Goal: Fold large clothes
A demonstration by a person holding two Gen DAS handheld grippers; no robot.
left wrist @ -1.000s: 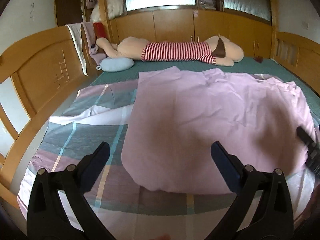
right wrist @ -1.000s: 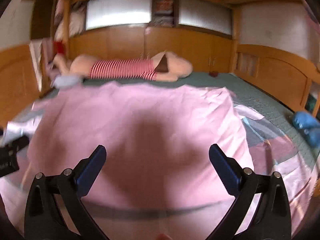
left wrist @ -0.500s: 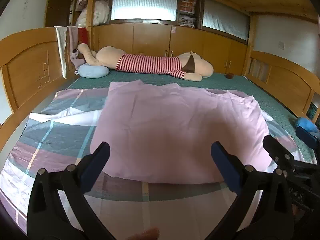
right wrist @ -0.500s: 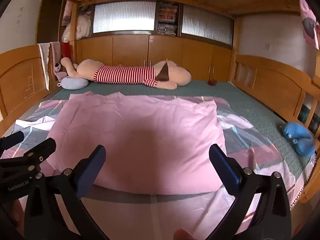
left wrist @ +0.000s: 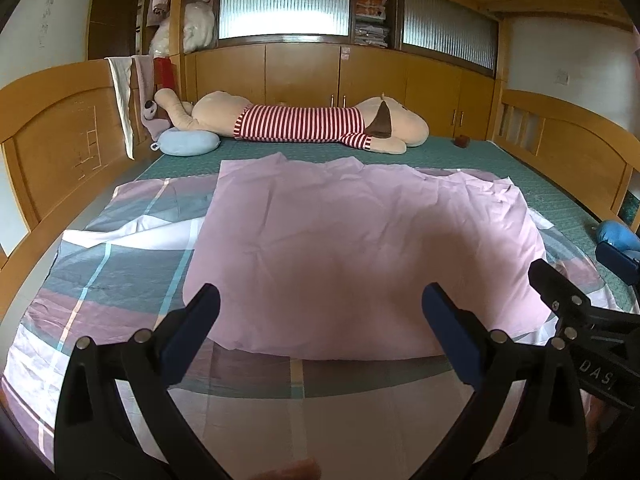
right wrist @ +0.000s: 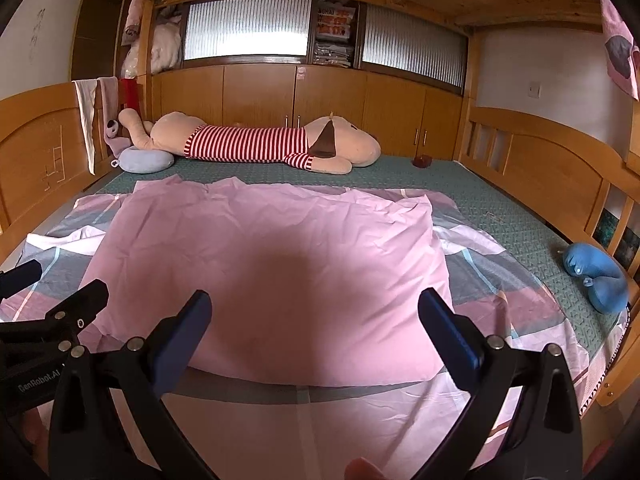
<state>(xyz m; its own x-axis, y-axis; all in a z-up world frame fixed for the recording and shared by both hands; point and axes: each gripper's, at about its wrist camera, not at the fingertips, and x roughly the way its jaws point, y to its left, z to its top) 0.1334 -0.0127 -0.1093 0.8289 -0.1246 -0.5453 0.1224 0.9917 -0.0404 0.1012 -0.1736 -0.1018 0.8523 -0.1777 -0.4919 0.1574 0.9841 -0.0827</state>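
Here, a pink sheet (left wrist: 360, 240) is seen folded over and spread flat on a plaid cover (left wrist: 120, 264) that is laid across the bed's green mat (left wrist: 460, 156). Its near folded edge is found just beyond the fingertips of both tools, with a strip of the plaid cover lying between. The left gripper (left wrist: 320, 312) is held spread wide above the near part of the cover, and nothing is caught between its blue-padded fingers (left wrist: 192, 332). The right gripper (right wrist: 314, 312) is likewise parted, with no cloth gripped; the sheet's (right wrist: 264, 264) middle is framed between its fingers. In the right wrist view the left tool's black frame is seen at the left margin, beside the sheet's left corner. A striped plush dog (left wrist: 304, 124) is laid along the far side of the mat, well apart from the sheet, and a blue plush toy (right wrist: 596, 276) is seen near the right rail.
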